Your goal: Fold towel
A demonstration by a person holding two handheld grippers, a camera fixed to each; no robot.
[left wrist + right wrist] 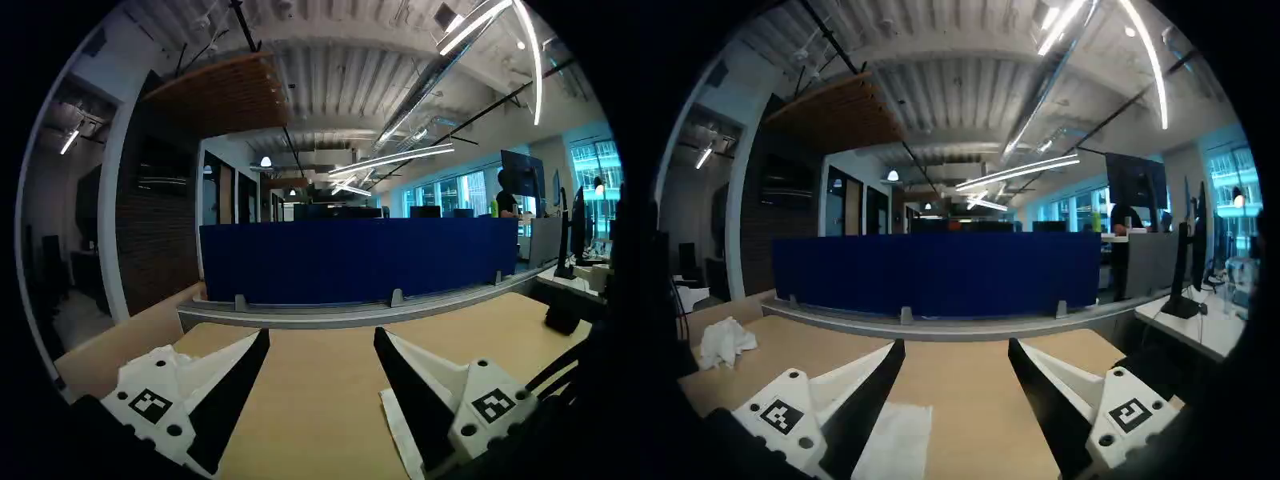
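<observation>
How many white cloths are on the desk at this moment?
2. A flat towel lies on the desk just below the right gripper; a crumpled cloth sits near the desk's left edge. Others may be hidden below the cameras.

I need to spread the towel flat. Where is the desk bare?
Bare desk lies between the towel and the blue divider, ahead of the left gripper and right gripper, both open. Crowded: a crumpled cloth far left in the right gripper view, a black object far right in the left gripper view.
</observation>
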